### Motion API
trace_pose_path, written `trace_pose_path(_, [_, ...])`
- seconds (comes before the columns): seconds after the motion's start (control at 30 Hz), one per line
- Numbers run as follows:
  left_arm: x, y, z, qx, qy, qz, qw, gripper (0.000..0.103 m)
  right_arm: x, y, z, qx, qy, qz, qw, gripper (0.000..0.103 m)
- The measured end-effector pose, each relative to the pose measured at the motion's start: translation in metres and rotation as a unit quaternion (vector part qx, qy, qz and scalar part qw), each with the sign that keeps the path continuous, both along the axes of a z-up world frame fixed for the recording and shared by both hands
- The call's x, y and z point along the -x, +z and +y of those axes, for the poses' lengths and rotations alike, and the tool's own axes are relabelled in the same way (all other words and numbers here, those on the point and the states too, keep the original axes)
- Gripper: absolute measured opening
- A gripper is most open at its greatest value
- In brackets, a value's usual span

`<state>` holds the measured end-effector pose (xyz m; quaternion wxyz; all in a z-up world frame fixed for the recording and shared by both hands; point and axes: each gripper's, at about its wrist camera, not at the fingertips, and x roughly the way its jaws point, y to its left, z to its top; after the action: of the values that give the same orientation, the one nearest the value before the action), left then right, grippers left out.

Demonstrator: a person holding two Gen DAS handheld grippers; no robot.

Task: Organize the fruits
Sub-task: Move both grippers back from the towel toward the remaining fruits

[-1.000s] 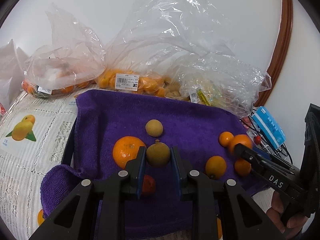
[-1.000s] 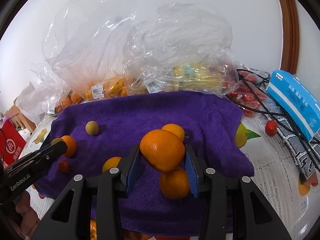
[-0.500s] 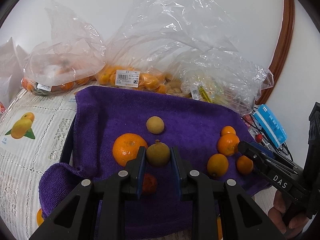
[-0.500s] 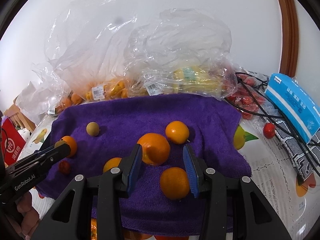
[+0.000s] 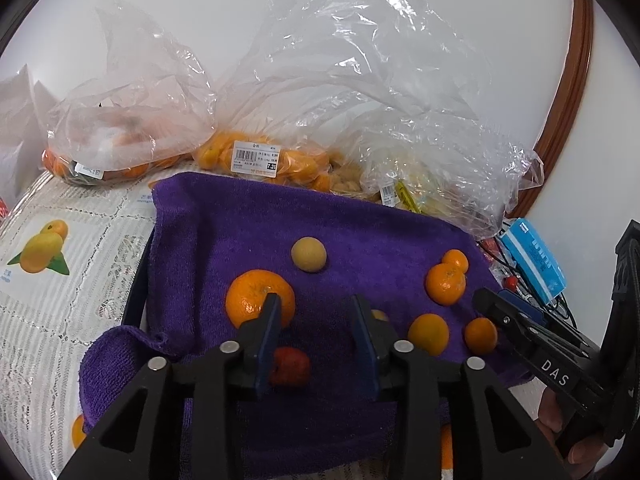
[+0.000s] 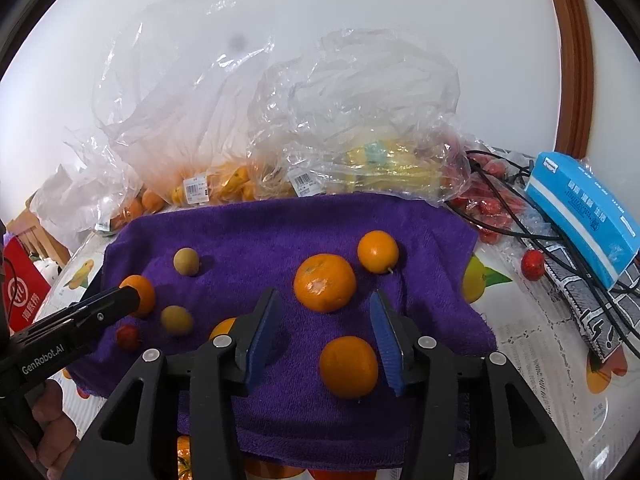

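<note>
Orange mandarin (image 6: pixel 325 282) on purple towel (image 6: pixel 256 232) just beyond wide, empty right claw (image 6: pixel 326 336)

Left tongs (image 5: pixel 316 320): matte black plastic frame with triangular cut-outs, four round silver screw heads across the top, blue ribbed pads on the inner faces of both fingers (image 5: pixel 267 322). Seen from the right wrist view, its side carries white "GenRobot.AI" lettering.

Right tongs (image 6: pixel 326 322): same black frame, silver screws and blue ribbed pads; white "DAS" marking on its side. Bare skin of the holding hands shows below each handle.
</note>
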<state>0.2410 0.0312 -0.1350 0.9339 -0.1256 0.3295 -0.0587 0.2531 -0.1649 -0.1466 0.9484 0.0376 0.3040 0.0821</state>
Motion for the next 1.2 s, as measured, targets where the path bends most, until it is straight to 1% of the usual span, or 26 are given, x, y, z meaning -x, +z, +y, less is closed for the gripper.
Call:
trace_pose_path(0.13, [0.002, 0.001, -0.002, -0.006, 0.003, -0.006, 1.0, 0.039, 0.003, 0.003, 0.001, 0.002, 0.001, -0.007, 1.0, 0.051])
trace_pose_path(0.33, [0.009, 0.006, -0.001, -0.028, 0.017, -0.027, 0.9991, 0.041, 0.011, 0.01, 0.001, -0.006, 0.005, -0.021, 1.0, 0.052])
trace_pose_path(0.43, [0.012, 0.009, 0.001, -0.032, 0.026, -0.034, 0.9986, 0.041, 0.016, 0.013, 0.001, -0.013, 0.009, -0.026, 1.0, 0.052])
trace_pose_path(0.53, [0.016, 0.011, 0.007, -0.03, 0.035, -0.04, 0.9982, 0.041, 0.022, 0.017, 0.002, -0.016, 0.009, -0.034, 0.999, 0.052])
trace_pose_path(0.67, [0.021, 0.011, 0.015, -0.015, 0.042, -0.034, 0.9984, 0.041, 0.033, 0.019, 0.002, -0.024, 0.015, -0.037, 0.999, 0.052])
trace_pose_path(0.77, [0.03, 0.011, 0.021, -0.013, 0.052, -0.035, 0.998, 0.041, 0.045, 0.017, 0.001, -0.027, 0.013, -0.04, 0.999, 0.052])
trace_pose_path(1.07, [0.059, 0.004, 0.04, 0.002, 0.072, -0.023, 0.9971, 0.041, 0.075, 0.008, -0.004, -0.037, 0.012, -0.026, 0.999, 0.052])
trace_pose_path(1.2, [0.074, 0.001, 0.043, -0.001, 0.077, -0.019, 0.9968, 0.041, 0.083, 0.004, -0.001, -0.046, 0.023, -0.016, 0.999, 0.052])
